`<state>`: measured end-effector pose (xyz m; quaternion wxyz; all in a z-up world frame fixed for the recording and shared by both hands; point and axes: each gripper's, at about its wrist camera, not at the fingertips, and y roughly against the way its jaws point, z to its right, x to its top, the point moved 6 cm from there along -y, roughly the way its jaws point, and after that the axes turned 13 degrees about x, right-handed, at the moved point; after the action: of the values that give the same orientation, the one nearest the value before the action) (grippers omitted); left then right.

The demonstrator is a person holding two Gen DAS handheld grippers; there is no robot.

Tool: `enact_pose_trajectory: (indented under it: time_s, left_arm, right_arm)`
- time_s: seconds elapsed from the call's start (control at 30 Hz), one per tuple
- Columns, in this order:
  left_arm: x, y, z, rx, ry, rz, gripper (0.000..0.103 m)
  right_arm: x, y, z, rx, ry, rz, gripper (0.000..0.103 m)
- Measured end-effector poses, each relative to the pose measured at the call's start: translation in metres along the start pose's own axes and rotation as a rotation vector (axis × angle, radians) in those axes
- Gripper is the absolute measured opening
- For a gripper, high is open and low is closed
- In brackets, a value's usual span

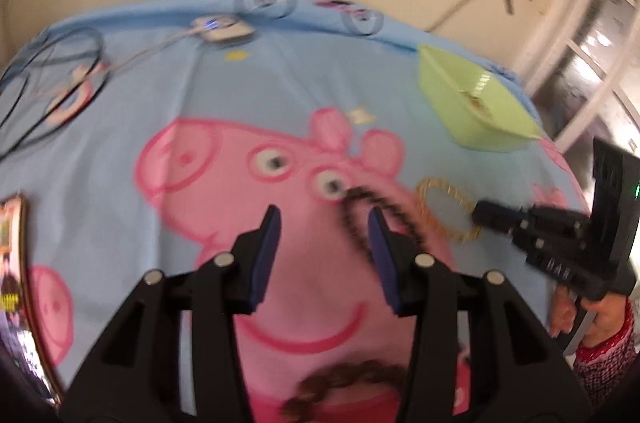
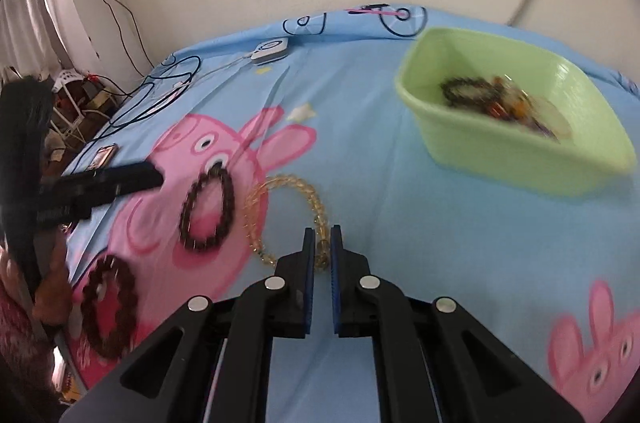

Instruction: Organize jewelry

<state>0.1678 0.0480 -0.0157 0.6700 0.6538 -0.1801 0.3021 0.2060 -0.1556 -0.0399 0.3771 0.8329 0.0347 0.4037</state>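
Note:
A dark bead bracelet (image 2: 208,211) lies on the blue cartoon sheet; in the left wrist view it (image 1: 372,211) lies just past my open left gripper (image 1: 324,219), partly behind the right finger. A yellow bead bracelet (image 2: 280,211) lies to its right, also in the left wrist view (image 1: 448,211). My right gripper (image 2: 322,243) is shut on the near end of the yellow bracelet. A brown bracelet (image 2: 108,307) lies nearer, also under my left gripper (image 1: 344,383). A green tub (image 2: 516,127) holds several bracelets.
A white device (image 2: 272,50) with cables lies at the far edge by the wall. A small framed card (image 2: 103,155) sits at the left edge of the sheet. The tub also shows in the left wrist view (image 1: 472,103). A window stands at the right (image 1: 592,55).

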Motion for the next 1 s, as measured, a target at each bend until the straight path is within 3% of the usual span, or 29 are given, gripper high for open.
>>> enact_pose_trajectory:
  time_s: [0.27, 0.37, 0.53, 0.57, 0.63, 0.77, 0.8, 0.9, 0.93, 0.97, 1.0]
  left_arm:
    - [-0.003, -0.006, 0.106, -0.097, -0.246, -0.027, 0.043]
    - [-0.008, -0.011, 0.130, -0.074, -0.314, -0.026, 0.043]
    - [-0.008, -0.030, 0.117, 0.044, -0.297, -0.054, 0.043]
    - [-0.008, -0.031, 0.113, 0.047, -0.285, -0.061, 0.043]
    - [-0.008, -0.034, 0.108, 0.028, -0.269, -0.075, 0.043]
    - [-0.014, -0.037, 0.117, 0.009, -0.328, -0.085, 0.043]
    - [-0.015, -0.037, 0.119, 0.016, -0.342, -0.078, 0.040]
    - [-0.013, -0.037, 0.119, 0.016, -0.339, -0.072, 0.012]
    - [-0.012, -0.038, 0.117, -0.004, -0.323, -0.079, 0.007]
    - [-0.011, -0.038, 0.115, -0.026, -0.301, -0.085, 0.007]
    - [-0.011, -0.038, 0.112, -0.040, -0.287, -0.090, 0.007]
  right_arm:
    - [-0.043, 0.060, 0.027, -0.107, -0.077, 0.073, 0.000]
    - [-0.043, 0.069, 0.033, -0.106, -0.116, 0.096, 0.000]
    - [-0.029, 0.064, 0.025, -0.093, -0.080, 0.104, 0.000]
    - [-0.024, 0.059, 0.021, -0.084, -0.065, 0.104, 0.002]
    - [-0.016, 0.051, 0.014, -0.076, -0.035, 0.099, 0.023]
    - [-0.003, 0.030, -0.001, -0.075, 0.063, 0.060, 0.024]
    - [-0.002, 0.025, -0.003, -0.087, 0.078, 0.046, 0.024]
    - [0.000, 0.010, -0.006, -0.084, 0.097, -0.005, 0.022]
    - [0.000, 0.003, -0.004, -0.072, 0.092, -0.033, 0.016]
    - [0.000, 0.003, -0.005, -0.068, 0.094, -0.031, 0.001]
    - [0.001, 0.002, -0.007, -0.057, 0.102, -0.042, 0.000]
